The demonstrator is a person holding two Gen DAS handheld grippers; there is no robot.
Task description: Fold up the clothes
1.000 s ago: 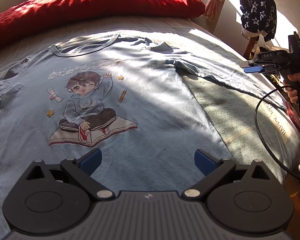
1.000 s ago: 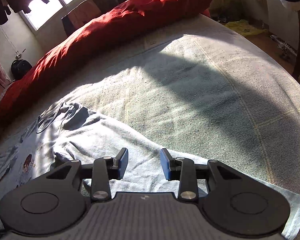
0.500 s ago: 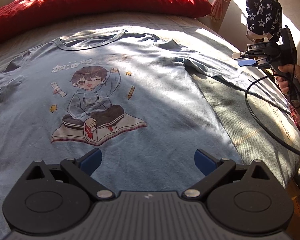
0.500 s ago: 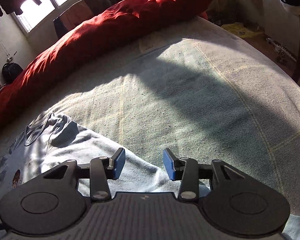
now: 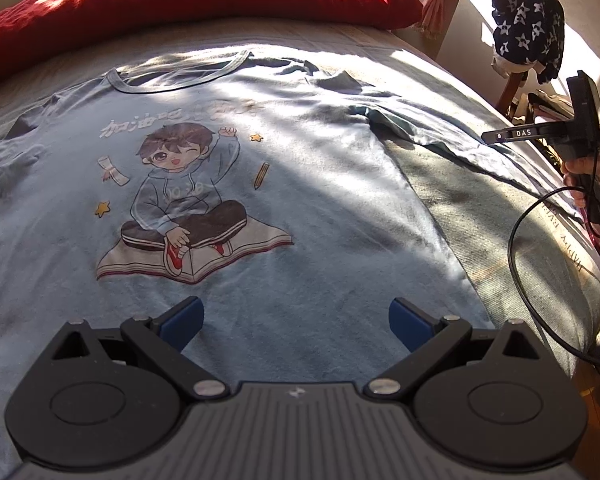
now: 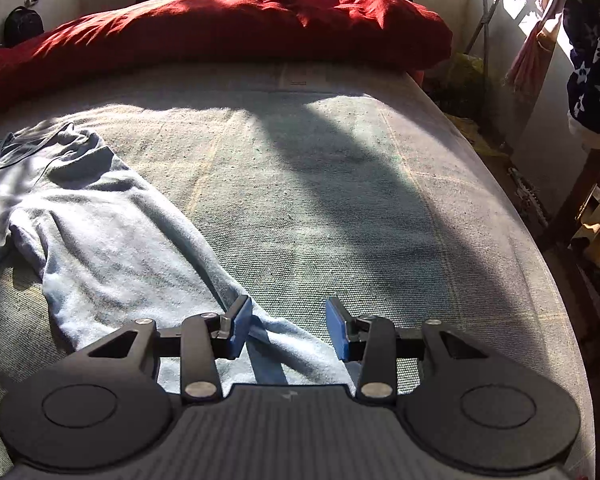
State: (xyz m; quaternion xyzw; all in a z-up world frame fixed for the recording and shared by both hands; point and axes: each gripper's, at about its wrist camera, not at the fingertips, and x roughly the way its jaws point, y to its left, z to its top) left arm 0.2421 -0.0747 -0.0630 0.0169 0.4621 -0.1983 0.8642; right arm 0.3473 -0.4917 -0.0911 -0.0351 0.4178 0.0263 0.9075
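Now my bed (image 6: 340, 184) carries the light blue T-shirt (image 5: 320, 208) spread flat, print side up, collar toward the red duvet (image 5: 188, 0). My left tool (image 5: 296, 316) hovers over its hem, jaws wide apart and empty. My right tool (image 6: 288, 326), jaws just widened and part open, straddles the sleeve (image 6: 112, 256) end unclamped.

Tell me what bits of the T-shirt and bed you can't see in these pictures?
- T-shirt hem: left wrist view, hidden behind the left gripper.
- Its sleeve on the picture's left: same view, cut off by the frame edge.
- Sleeve cuff end: right wrist view, runs under the right gripper.
- Bed near edge: both views, covered by the gripper bodies.
- Print on the bedding at the right: left wrist view, too warped to read fully.
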